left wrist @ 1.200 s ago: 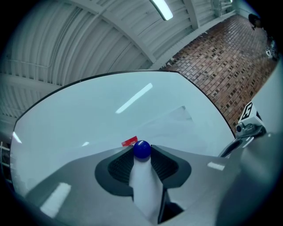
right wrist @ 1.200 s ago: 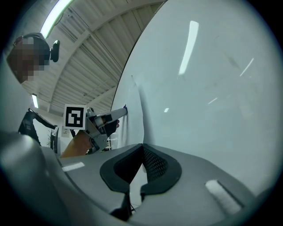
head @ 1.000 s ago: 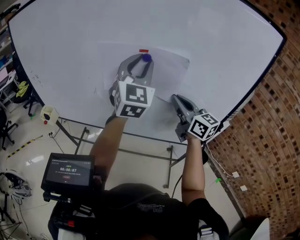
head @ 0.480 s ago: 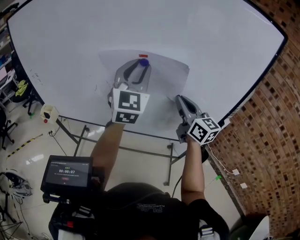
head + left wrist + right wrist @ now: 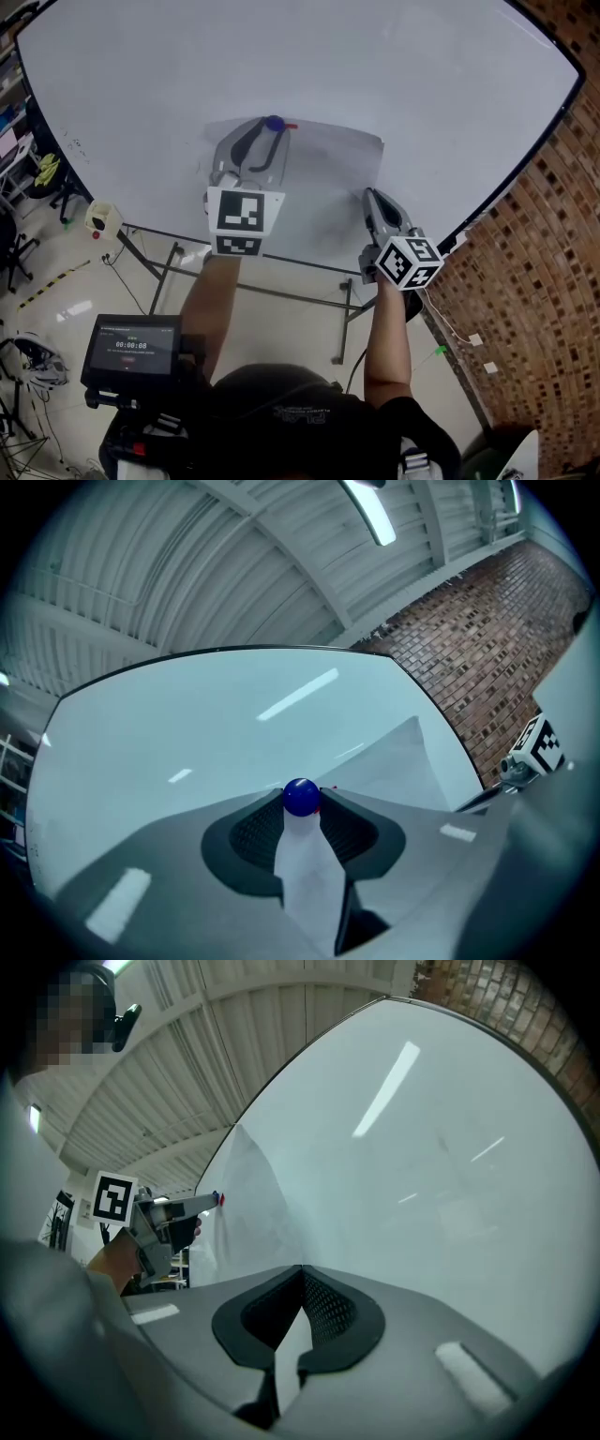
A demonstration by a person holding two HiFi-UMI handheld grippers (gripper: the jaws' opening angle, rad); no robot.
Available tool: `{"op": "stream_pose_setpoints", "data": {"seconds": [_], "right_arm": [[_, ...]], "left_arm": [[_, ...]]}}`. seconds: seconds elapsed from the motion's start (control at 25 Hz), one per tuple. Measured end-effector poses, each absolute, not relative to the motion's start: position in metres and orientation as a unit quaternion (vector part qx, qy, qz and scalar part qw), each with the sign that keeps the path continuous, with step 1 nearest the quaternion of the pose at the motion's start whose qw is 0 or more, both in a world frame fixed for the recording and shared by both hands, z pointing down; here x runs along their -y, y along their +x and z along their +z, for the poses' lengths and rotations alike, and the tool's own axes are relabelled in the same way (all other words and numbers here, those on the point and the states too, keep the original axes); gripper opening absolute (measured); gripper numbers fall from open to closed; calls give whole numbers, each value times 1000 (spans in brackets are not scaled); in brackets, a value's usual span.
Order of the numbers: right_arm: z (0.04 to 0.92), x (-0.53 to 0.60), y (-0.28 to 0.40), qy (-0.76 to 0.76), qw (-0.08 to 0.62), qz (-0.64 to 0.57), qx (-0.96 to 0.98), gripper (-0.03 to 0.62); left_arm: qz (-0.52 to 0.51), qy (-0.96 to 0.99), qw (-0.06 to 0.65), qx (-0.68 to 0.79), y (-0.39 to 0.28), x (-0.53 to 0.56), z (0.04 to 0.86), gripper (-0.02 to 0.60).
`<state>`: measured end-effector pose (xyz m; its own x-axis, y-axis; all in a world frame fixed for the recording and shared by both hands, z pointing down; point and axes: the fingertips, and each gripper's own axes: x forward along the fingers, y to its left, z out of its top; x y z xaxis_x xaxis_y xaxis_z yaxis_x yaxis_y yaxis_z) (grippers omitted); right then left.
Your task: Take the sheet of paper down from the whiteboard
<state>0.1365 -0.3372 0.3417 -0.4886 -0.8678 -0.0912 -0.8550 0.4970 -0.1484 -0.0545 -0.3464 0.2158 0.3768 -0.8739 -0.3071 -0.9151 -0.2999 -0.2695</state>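
Note:
A white sheet of paper (image 5: 328,178) hangs on the whiteboard (image 5: 141,84). My left gripper (image 5: 274,128) is at the sheet's top edge, shut on a blue round-headed magnet (image 5: 274,122). A small red magnet (image 5: 292,125) sits just to the right of the blue one. In the left gripper view the blue magnet (image 5: 301,797) sits between the tips of the left gripper (image 5: 301,801), with the red magnet (image 5: 330,787) beside it. My right gripper (image 5: 368,195) is shut on the paper's lower right edge. In the right gripper view a white strip of the paper (image 5: 253,1204) runs into the closed right gripper (image 5: 302,1271).
A brick wall (image 5: 525,281) stands to the right of the board's black frame (image 5: 511,178). The board's metal stand legs (image 5: 159,277) reach down to the floor. A small screen (image 5: 136,345) hangs at the person's chest. Clutter lies at the far left.
My left gripper has slid left along the paper's top edge with the blue magnet, away from the red one. The right gripper has stayed at the paper's lower right edge.

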Motion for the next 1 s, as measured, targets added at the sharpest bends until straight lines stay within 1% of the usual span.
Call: {"op": "stream_pose_setpoints", "data": {"seconds": [0.36, 1.0], "right_arm": [[361, 336, 153, -535, 60, -39, -842, 12], [363, 323, 165, -592, 24, 4, -805, 12]], "left_arm": [[62, -804, 187, -561, -67, 339, 216, 121], [75, -829, 127, -540, -63, 340, 240, 121]]}}
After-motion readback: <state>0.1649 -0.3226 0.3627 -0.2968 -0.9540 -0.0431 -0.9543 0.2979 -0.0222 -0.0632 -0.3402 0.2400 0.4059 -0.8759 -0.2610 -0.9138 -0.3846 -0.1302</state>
